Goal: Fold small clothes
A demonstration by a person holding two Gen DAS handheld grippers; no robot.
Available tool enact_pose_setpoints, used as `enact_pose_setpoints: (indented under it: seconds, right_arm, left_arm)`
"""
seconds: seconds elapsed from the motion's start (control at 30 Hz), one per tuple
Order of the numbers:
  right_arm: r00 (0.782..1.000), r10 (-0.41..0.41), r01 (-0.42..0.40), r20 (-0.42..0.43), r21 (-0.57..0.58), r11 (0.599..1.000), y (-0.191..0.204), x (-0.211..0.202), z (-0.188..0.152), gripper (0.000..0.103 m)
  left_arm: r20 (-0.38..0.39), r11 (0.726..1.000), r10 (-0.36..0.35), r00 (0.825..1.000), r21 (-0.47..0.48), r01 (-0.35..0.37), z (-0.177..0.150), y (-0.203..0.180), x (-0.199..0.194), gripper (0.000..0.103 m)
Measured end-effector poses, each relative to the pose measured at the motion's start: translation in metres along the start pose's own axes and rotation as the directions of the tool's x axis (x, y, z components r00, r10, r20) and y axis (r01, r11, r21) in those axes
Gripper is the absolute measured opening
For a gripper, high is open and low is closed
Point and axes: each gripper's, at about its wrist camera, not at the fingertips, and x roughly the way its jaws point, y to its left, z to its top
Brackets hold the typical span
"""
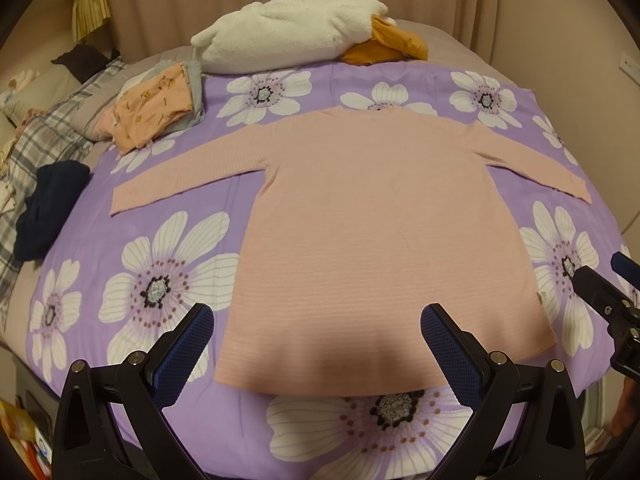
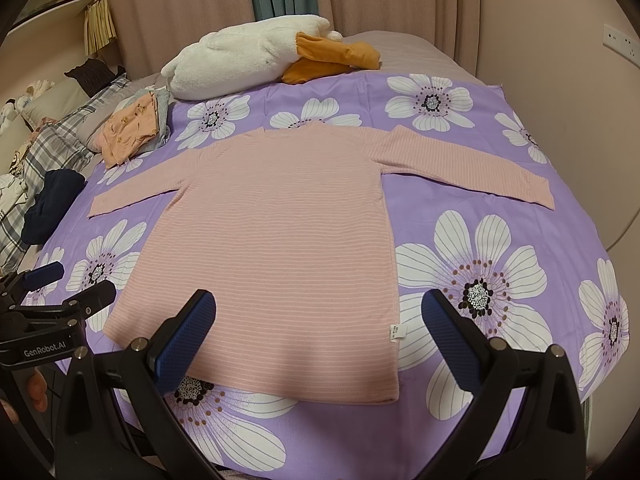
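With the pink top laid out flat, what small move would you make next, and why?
Probably lower the open left gripper toward the pink striped long-sleeved top's left sleeve to fold it inward: the top lies flat on the purple floral sheet, both sleeves spread, neither gripper holding anything.

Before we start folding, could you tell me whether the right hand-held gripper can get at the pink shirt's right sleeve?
Probably yes: the right hand-held gripper is open, and the right sleeve lies flat and uncovered.
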Motion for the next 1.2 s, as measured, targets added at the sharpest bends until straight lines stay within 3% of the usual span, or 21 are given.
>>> enact_pose_setpoints:
  seconds: [0.77,1.2]
  right_arm:
    - [1.000,0.001,-0.001,-0.002,0.003,1.000,0.001,0.001,0.002,0.103]
    - [1.000,0.017,-0.016,-0.009,0.070,0.997,-0.024,0.024,0.000,0.103]
  left_arm:
    - [-0.003,1.000,0.004,1.000,0.002,-0.004,-0.002,0.000,0.001,0.102]
    - [-0.051,1.000,-0.021,0.998,0.005,0.021,0.012,-0.004,0.030,0.102]
